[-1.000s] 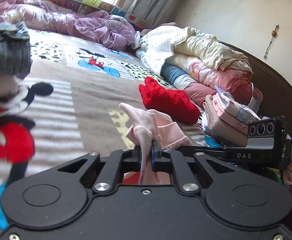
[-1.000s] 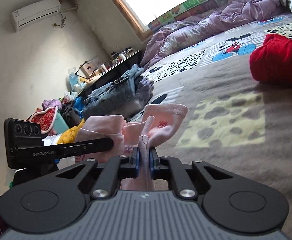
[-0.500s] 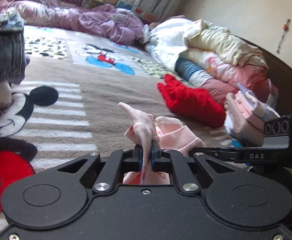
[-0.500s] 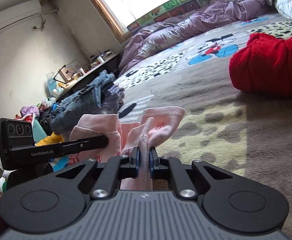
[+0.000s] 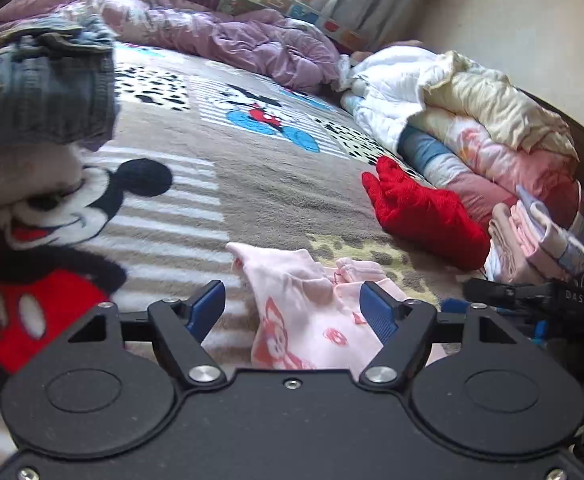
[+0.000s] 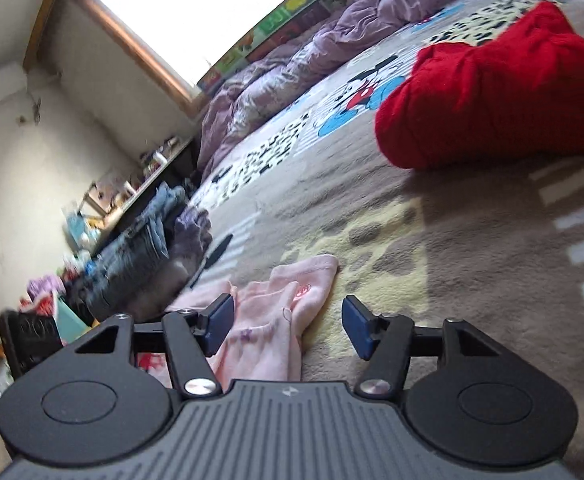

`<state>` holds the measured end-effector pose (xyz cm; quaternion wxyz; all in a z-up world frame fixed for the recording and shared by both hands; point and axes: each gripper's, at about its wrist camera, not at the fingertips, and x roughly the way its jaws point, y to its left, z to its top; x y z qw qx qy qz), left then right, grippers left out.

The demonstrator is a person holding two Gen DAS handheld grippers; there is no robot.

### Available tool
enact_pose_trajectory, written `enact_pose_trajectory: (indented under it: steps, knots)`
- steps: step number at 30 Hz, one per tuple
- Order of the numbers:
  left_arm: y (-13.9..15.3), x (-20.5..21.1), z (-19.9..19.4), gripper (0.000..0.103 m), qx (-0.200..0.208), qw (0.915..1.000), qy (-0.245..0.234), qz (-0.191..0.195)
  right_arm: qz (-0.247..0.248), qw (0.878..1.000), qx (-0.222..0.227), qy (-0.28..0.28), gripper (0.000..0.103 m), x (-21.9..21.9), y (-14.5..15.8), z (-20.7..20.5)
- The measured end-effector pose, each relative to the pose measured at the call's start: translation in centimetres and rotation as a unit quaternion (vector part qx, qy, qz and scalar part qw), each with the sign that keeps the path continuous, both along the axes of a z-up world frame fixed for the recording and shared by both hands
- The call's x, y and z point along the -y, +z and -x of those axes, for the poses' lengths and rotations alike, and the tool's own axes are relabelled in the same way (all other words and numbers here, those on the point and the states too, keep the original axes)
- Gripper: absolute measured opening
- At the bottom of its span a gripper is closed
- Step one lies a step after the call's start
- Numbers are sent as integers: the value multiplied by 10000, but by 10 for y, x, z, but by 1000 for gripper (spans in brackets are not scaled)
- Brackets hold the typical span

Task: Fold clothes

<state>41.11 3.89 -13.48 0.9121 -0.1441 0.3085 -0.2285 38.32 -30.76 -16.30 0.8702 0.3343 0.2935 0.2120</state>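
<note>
A small pink garment (image 5: 307,312) with red cartoon prints lies flat on the Mickey Mouse blanket (image 5: 220,168). It also shows in the right wrist view (image 6: 276,320). My left gripper (image 5: 293,310) is open, its blue pads either side of the garment's near end, holding nothing. My right gripper (image 6: 288,326) is open over the garment's other end, with the cloth lying between and under the pads. The right gripper's body (image 5: 539,300) shows at the left wrist view's right edge.
A red knitted garment (image 5: 423,212) lies on the blanket to the right, also in the right wrist view (image 6: 491,92). Folded pink clothes (image 5: 531,240) are stacked beside rolled quilts (image 5: 471,120). A denim pile (image 5: 40,88) sits at the left. A purple duvet (image 5: 212,36) lies at the back.
Both grippers were shut on the pink garment and holding it up. Both have opened, and the garment now lies flat on the blanket.
</note>
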Motion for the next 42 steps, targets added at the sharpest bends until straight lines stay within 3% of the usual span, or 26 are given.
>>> enact_pose_trajectory:
  steps: [5, 17, 22, 26, 33, 36, 38, 40, 42]
  knots:
    - [10, -10, 26, 75, -82, 9990, 379, 211, -517, 9984, -217, -61, 66, 11, -6, 30]
    - [30, -18, 111, 78, -465, 9906, 853, 968, -815, 9960, -351, 66, 71, 10, -3, 103]
    - [35, -3, 149, 79, -625, 9917, 731, 849, -831, 9951, -530, 101, 75, 7, -9, 139]
    - [36, 7, 172, 79, -693, 9920, 673, 816, -655, 9961, -589, -39, 72, 0, -12, 158]
    - [24, 29, 189, 79, -685, 9942, 777, 305, -283, 9987, -407, -77, 71, -11, -13, 167]
    - [20, 33, 190, 64, -675, 9949, 726, 197, 10, 9995, -307, -55, 63, -19, -14, 167]
    - [17, 33, 191, 40, -716, 9947, 708, 195, 37, 9995, -312, -39, 50, -22, -15, 165]
    - [14, 32, 193, 26, -747, 9944, 734, 165, 112, 9994, -327, 8, 22, -26, -16, 166]
    - [13, 31, 196, 18, -754, 9942, 755, 131, 262, 9992, -292, 40, 16, -30, -15, 169]
